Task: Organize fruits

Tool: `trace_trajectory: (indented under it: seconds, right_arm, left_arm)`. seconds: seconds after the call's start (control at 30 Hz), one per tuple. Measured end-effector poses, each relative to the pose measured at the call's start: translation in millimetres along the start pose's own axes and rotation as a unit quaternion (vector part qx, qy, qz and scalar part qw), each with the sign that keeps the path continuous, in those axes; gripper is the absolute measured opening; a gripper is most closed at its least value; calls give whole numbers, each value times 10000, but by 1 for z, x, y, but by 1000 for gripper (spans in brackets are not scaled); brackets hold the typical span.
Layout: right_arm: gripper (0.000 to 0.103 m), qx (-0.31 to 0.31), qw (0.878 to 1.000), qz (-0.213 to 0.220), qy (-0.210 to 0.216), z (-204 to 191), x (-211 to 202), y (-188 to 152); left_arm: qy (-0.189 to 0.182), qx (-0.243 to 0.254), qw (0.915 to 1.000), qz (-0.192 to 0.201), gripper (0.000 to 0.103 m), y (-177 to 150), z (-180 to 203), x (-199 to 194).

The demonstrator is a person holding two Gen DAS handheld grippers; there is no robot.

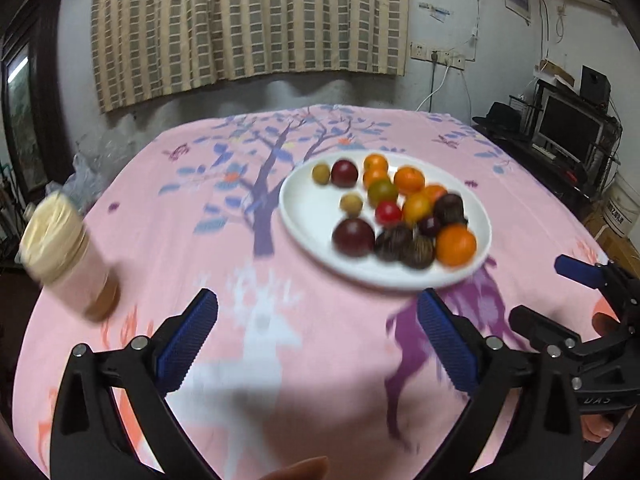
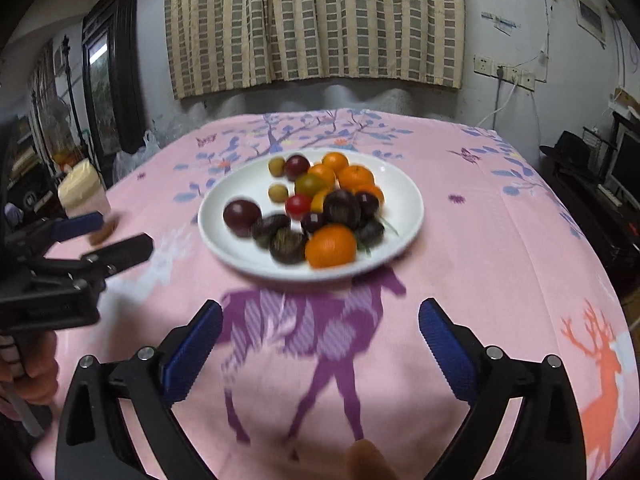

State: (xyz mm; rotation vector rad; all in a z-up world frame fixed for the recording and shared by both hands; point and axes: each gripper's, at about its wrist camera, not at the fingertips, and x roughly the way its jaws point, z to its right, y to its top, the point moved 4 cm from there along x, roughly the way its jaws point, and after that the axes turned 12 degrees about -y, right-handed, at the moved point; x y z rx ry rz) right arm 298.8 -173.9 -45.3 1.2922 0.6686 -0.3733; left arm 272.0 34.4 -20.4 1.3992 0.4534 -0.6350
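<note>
with all fruits (image 2: 312,208) heaped on the plate (image 2: 224,240) mid-table, both grippers (image 1: 318,344) (image 2: 320,352) are held released and empty; touching pieces are best gripped singly.

The cloth (image 2: 460,240) is pink, printed with a purple tree, blue leaves, and purple, white and orange deer. The plate (image 2: 404,200) is white, holding orange, dark purple, red, olive-green and yellowish-brown fruit. The curtain (image 2: 312,20) is beige-and-grey checked, and both grippers are black with blue pads (image 2: 192,352).
</note>
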Motion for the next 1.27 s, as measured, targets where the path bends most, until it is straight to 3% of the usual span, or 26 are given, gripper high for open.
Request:
trace_trajectory:
  seconds: [0.13, 0.27, 0.47, 1.27]
  right_arm:
    - [99, 111, 9999, 29, 58, 1, -15, -15]
    - [99, 127, 9998, 117, -114, 5, -16, -15]
    - [99, 100, 9996, -111, -224, 8, -3, -17]
    - [99, 23, 9997, -98, -210, 7, -4, -17]
  left_arm:
    - [-237, -31, 9996, -139, 98, -26, 1, -12]
    - [180, 162, 9997, -6, 98, -37, 2, -17]
    - [191, 94, 9998, 17, 98, -36, -3, -18]
    - [275, 228, 9993, 124, 98, -33, 2, -21]
